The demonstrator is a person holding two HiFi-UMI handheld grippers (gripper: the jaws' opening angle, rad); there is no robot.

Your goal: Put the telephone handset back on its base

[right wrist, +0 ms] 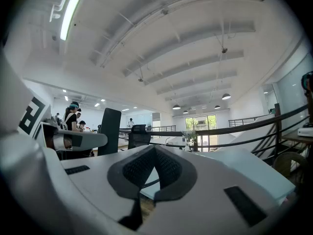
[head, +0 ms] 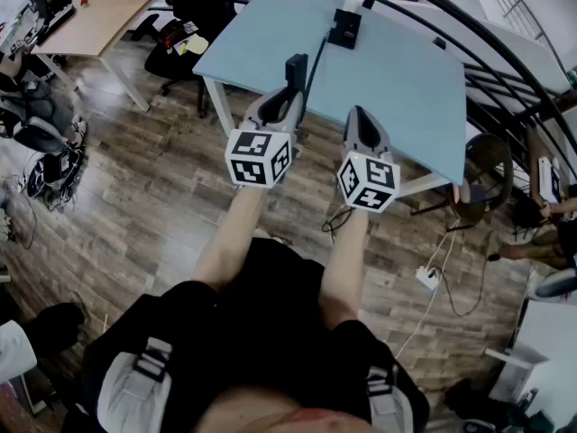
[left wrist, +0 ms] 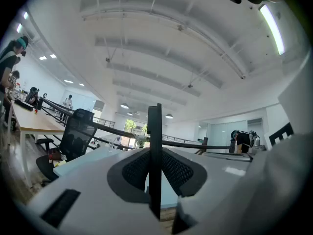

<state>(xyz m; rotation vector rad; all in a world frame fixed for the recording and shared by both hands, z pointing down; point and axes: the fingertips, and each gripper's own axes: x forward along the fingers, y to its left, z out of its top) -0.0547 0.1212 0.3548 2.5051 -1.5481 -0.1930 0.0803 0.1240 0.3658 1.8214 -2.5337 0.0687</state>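
The black telephone handset (head: 296, 69) stands upright between the jaws of my left gripper (head: 287, 97), which is shut on it over the near edge of the light blue table (head: 406, 88). In the left gripper view the handset (left wrist: 154, 151) shows edge-on as a thin dark slab pinched by the pads. A dark cord (head: 315, 57) runs from it to the black base (head: 345, 27) further back on the table. My right gripper (head: 359, 115) hovers beside the left one, shut, its tips (right wrist: 154, 151) meeting on nothing. From the right gripper view the handset (right wrist: 109, 131) rises at the left.
A black office chair (head: 194, 12) stands left of the table, with a wooden desk (head: 99, 12) beyond it. Dark curved railings (head: 505, 61) run along the right. A power strip (head: 425, 276) and cables lie on the wooden floor. People sit at the far left.
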